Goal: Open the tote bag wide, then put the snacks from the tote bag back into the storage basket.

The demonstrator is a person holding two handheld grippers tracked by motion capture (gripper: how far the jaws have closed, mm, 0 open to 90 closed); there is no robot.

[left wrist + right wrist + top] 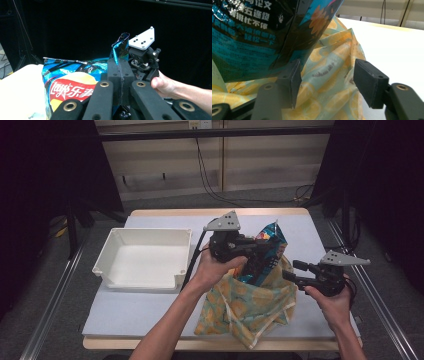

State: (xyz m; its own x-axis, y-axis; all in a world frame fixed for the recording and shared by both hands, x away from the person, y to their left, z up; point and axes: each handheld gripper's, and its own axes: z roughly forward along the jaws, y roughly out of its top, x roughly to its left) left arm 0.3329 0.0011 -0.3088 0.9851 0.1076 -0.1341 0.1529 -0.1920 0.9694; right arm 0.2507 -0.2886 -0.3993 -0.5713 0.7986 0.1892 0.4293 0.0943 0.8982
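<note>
White open tray [145,257] sits at the left side of the bench [130,312], lying unused. Right of it, near the bench's middle, the left gripper [252,257] is clenched on the blue chip bag [270,245]; in the left gripper view its pads [120,75] meet flat on the bag's top seam, the bag [72,82] hanging upright. The bag's lower end stands in the mouth of the yellow lemon-print cloth bag [250,307], which lies crumpled toward the front edge. Farther right, the right gripper [289,275] is released, jaws apart, just beside the cloth's right rim; in the right gripper view its jaws frame the fabric [329,75] without pressing it. Judgement: the work is parting chip bag from cloth bag. To do it well, the right gripper should pinch a firm fold of the rim and hold it down while the left lifts straight, so the cloth does not ride up with the packet.
</note>
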